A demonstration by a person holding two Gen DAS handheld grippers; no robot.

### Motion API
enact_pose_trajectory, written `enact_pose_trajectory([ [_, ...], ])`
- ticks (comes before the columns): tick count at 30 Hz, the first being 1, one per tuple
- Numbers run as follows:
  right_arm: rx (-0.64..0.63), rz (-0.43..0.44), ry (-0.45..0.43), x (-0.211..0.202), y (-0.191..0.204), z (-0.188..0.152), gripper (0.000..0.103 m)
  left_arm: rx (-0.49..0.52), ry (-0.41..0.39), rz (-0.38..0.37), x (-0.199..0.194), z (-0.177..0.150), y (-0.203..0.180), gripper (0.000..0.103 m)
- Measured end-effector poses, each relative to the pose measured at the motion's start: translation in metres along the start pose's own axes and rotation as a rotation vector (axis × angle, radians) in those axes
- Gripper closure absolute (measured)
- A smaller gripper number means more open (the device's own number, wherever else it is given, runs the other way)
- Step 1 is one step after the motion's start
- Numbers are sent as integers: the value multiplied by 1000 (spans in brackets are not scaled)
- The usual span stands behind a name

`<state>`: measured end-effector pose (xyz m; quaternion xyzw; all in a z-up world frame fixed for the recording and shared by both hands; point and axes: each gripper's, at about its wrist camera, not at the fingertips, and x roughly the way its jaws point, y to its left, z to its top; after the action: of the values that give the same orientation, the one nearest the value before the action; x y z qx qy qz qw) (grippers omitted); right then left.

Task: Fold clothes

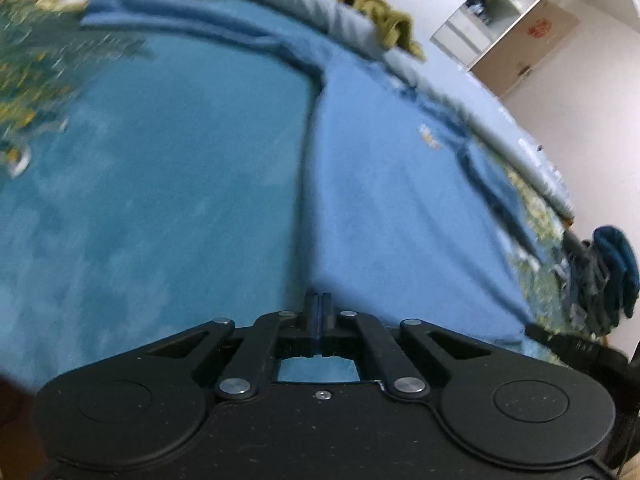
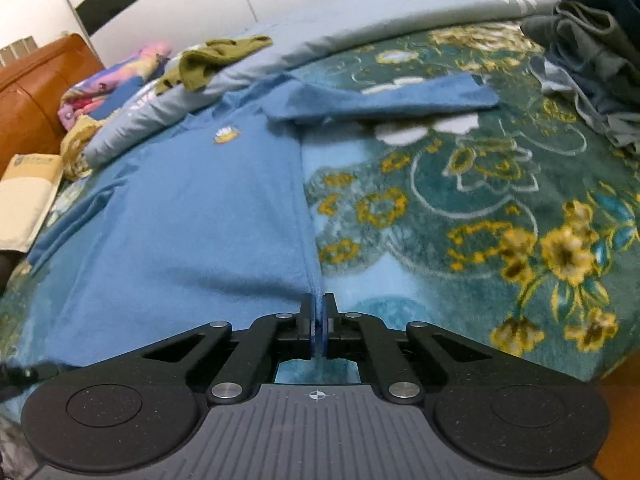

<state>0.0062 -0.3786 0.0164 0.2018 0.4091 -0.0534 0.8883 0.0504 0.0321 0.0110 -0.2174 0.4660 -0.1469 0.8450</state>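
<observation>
A blue top (image 2: 192, 208) is seen spread on a floral blanket (image 2: 460, 208) over the bed, chest emblem (image 2: 226, 134) facing up. Right tool (image 2: 319, 312): fingers are brought together on the top's side seam at the hem corner; a thin line of blue cloth is seen between the pads, so a pinch on the top is judged. Left tool (image 1: 318, 308): fingers are also closed, set at the opposite edge of the top (image 1: 400, 208); blue is seen between the pads, and a grip on the hem there is judged likely, though the view is motion-blurred. One sleeve (image 2: 384, 100) is laid straight out across the blanket; the other sleeve (image 1: 192, 20) is stretched out on the far side. No fold is made yet in the body: the garment is flat, sleeves unfolded, both lower corners taken up. Task is judged early, at the grasp before the first fold. Sleeves are still to be turned in, then the body halved or thirded. An olive garment (image 2: 216, 58) is left on the grey quilt (image 2: 360, 28) behind, and a heap of dark clothes (image 2: 596, 56) is piled at the blanket's far right; whether these are waiting or done cannot be told. A rumpled look suggests unfolded.
</observation>
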Motion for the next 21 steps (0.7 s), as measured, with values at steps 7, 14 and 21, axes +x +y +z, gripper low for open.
enact_pose_trajectory([
  [7, 10, 26, -26, -10, -5, 1, 99, 16, -94, -10, -17, 17, 6, 103],
  [14, 71, -53, -181, -17, -35, 42, 67, 34, -155, -7, -13, 41, -1, 58],
  [21, 421, -34, -286, 29, -104, 98, 62, 30, -172, 6, -4, 55, -10, 46],
])
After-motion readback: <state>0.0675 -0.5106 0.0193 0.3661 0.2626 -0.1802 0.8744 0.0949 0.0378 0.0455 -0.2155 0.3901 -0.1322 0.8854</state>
